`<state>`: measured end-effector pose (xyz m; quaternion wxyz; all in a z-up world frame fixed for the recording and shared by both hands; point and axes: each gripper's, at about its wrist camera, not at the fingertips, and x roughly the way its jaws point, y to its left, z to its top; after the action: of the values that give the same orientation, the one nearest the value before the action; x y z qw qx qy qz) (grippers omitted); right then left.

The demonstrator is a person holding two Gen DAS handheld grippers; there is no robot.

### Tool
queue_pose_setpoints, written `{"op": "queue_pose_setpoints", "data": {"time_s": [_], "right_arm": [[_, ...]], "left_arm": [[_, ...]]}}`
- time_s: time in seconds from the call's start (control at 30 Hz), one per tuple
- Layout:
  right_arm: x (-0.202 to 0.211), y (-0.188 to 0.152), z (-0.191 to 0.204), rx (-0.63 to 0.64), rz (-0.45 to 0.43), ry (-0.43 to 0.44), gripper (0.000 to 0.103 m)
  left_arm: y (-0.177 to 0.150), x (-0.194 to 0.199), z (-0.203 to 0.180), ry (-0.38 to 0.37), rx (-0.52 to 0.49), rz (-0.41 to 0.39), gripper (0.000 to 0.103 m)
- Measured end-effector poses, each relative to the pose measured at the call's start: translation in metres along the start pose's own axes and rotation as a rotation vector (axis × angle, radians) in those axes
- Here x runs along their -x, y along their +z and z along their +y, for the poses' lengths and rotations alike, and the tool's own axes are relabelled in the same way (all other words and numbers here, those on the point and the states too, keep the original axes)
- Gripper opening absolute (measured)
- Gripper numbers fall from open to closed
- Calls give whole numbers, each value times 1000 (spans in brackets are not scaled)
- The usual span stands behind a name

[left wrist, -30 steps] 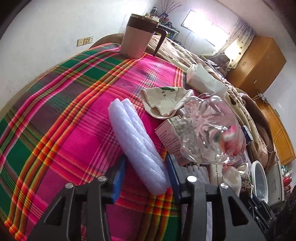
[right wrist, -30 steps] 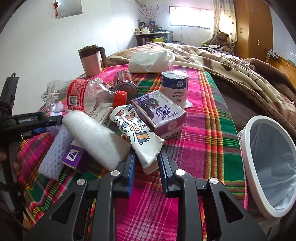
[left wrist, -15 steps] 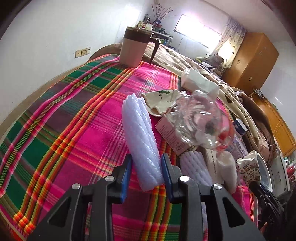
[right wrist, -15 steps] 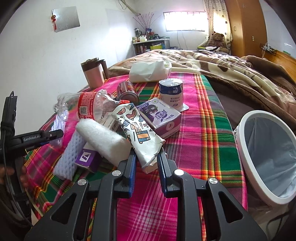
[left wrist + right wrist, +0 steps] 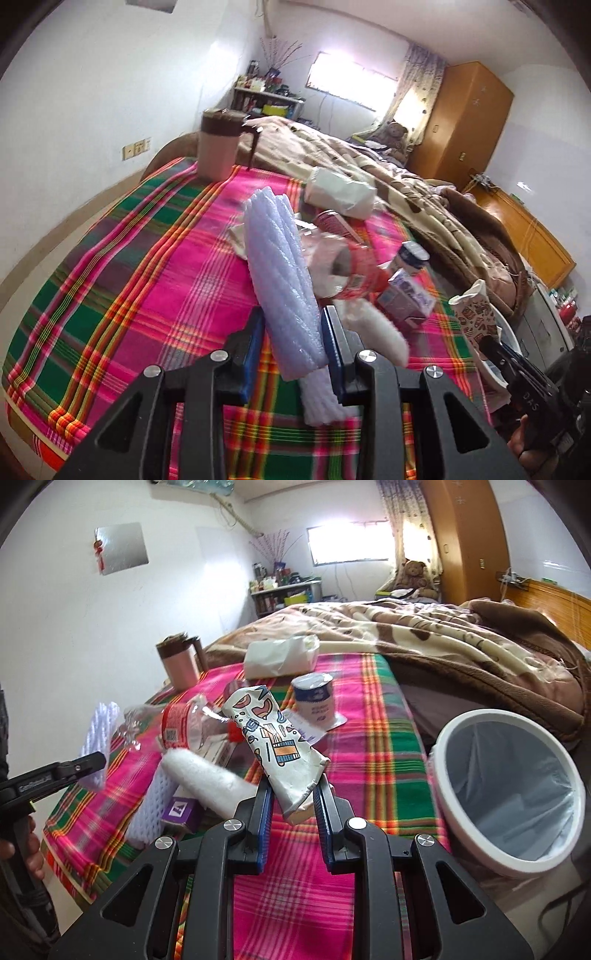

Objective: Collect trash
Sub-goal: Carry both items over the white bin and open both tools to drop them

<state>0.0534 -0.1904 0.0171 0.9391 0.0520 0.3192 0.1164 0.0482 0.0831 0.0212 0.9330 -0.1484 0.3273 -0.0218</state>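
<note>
A bedroom table under a pink-and-green plaid cloth (image 5: pixel 373 716) is littered with trash, with a white-rimmed lined bin (image 5: pixel 476 853) at its right edge. A second ago both pieces lay on the cloth; now each is pinched and raised clear. The left gripper (image 5: pixel 291 343) is clamped on a white foam-net sleeve (image 5: pixel 280 273), the right gripper (image 5: pixel 293 805) on a crushed printed paper cup (image 5: pixel 273 746). Both seem ready to carry to the bin; bottle, cartons and more foam remain.

Plaid cloth (image 5: pixel 373 716) bears bottle (image 5: pixel 184 723), cup (image 5: pixel 314 698), mug (image 5: pixel 181 664).
</note>
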Motion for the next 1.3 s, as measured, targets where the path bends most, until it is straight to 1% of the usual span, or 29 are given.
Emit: {"op": "queue_pose_setpoints", "data": {"time_s": [0.13,0.33,0.47,0.57,0.7,0.77,1.0,1.13,1.3], "right_arm": [[11,4,-13,-25,-29,-47,23],[22,9,-40,-63,-59,-133,23],[25,9,-61,-95,-61,-192,23],[26,7,-75,-120,-59,-228,23],[26,5,-92,-151,-54,-271,23],[28,5,-100,-166,-53,-289,23],[31,1,-131,-205,-31,-353,23],[31,-2,-145,-231,-15,-377,23],[28,-5,-157,-234,10,-401,23]], "left_arm": [[4,3,-25,-55,-43,-12,33],[8,-10,-78,-151,-136,-1,33],[7,-24,-115,-217,-201,15,33],[4,-36,-142,-275,-241,43,33],[-2,-47,-175,-322,-297,69,33],[-5,-52,-193,-338,-324,77,33],[-19,-77,-246,-414,-398,150,33],[-28,-89,-270,-422,-431,182,33],[-39,-100,-297,-438,-478,224,33]]}}
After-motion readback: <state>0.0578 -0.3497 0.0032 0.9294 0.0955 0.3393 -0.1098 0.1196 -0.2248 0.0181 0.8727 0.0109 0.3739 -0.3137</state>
